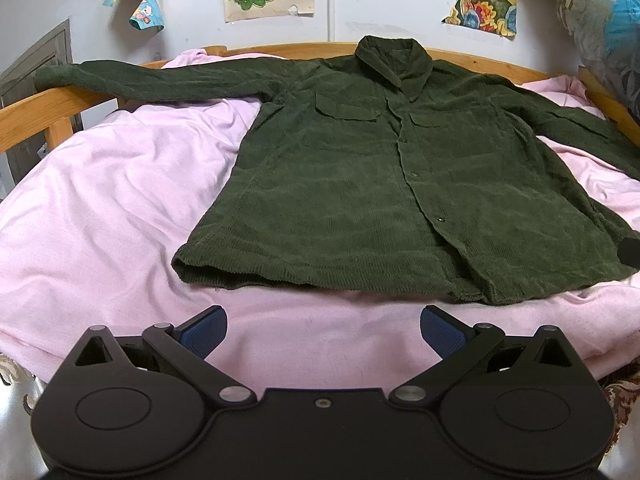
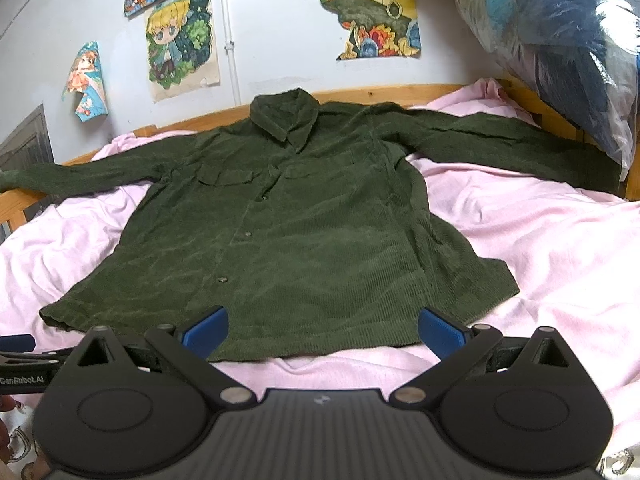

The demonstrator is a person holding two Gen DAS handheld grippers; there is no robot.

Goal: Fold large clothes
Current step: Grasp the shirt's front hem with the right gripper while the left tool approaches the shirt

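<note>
A dark green corduroy shirt (image 1: 360,184) lies flat and buttoned on a pink sheet (image 1: 120,200), collar toward the wall and both sleeves spread out sideways. It also shows in the right wrist view (image 2: 288,248). My left gripper (image 1: 323,334) is open and empty, hovering over the sheet just short of the hem. My right gripper (image 2: 323,334) is open and empty, its blue pads (image 2: 206,334) just above the hem's near edge. The left gripper's tip (image 2: 16,342) shows at the left edge of the right wrist view.
A wooden bed frame (image 1: 60,100) runs around the far and left sides of the bed. A large plastic-wrapped bundle (image 2: 560,40) hangs over the far right corner. Posters (image 2: 180,40) hang on the wall behind. The left sleeve end (image 1: 52,76) drapes over the frame rail.
</note>
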